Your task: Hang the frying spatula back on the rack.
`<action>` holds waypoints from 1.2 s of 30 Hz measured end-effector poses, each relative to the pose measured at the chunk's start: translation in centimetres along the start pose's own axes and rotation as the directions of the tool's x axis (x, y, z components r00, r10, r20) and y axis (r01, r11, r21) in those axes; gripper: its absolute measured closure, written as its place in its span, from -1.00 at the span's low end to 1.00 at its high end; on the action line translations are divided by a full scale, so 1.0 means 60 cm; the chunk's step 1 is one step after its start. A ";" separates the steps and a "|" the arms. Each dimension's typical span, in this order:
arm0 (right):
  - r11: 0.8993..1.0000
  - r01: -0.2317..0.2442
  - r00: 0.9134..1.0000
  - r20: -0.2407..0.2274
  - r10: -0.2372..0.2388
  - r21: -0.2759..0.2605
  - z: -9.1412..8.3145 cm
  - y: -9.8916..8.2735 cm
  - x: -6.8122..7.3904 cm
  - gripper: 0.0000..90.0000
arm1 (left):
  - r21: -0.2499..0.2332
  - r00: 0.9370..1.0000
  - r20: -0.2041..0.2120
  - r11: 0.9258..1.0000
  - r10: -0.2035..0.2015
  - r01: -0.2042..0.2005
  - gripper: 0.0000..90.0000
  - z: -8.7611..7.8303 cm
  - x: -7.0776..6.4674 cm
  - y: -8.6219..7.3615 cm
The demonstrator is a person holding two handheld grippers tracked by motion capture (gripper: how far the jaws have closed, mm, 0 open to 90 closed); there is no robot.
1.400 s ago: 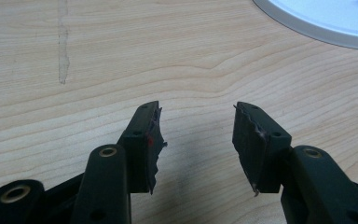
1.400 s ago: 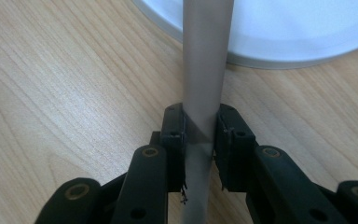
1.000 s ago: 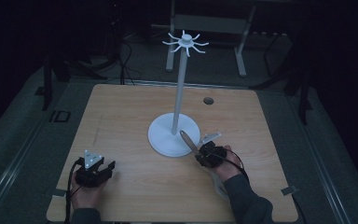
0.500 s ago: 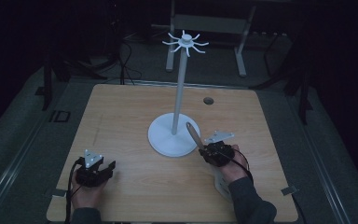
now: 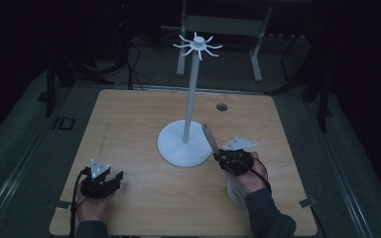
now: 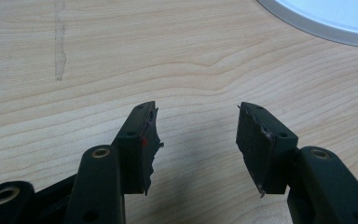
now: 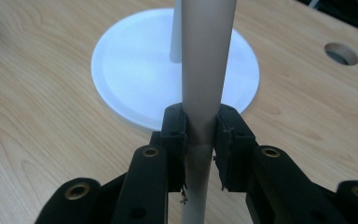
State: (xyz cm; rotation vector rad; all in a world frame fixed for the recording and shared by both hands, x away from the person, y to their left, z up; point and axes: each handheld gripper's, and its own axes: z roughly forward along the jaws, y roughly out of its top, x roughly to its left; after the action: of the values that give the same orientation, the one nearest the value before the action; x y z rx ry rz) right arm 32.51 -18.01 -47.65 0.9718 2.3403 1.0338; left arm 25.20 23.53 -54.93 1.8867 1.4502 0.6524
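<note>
Right gripper [image 7: 200, 133] fingers clamp a grey handle [image 7: 205, 70]; left gripper [image 6: 196, 140] fingers spread, empty

place: lab | cues: dark room, lone wooden table [image 5: 129, 129], floor cables [image 5: 129, 64]

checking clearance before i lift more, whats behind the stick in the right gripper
Behind the stick clamped in the right gripper sits the white stand's round base. The stick covers most of the pole.
</note>
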 end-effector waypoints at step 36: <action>0.977 -0.022 1.000 0.005 0.024 -0.213 -0.047 0.054 0.003 0.66 | -0.003 1.000 0.000 1.000 -0.005 0.005 0.05 0.002 -0.001 0.002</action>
State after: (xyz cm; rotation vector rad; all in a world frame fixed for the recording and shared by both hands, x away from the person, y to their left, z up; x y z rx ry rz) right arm 32.12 -17.65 -43.38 0.9196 2.1621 1.2577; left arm 25.33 23.43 -54.94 1.8807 1.4524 0.6515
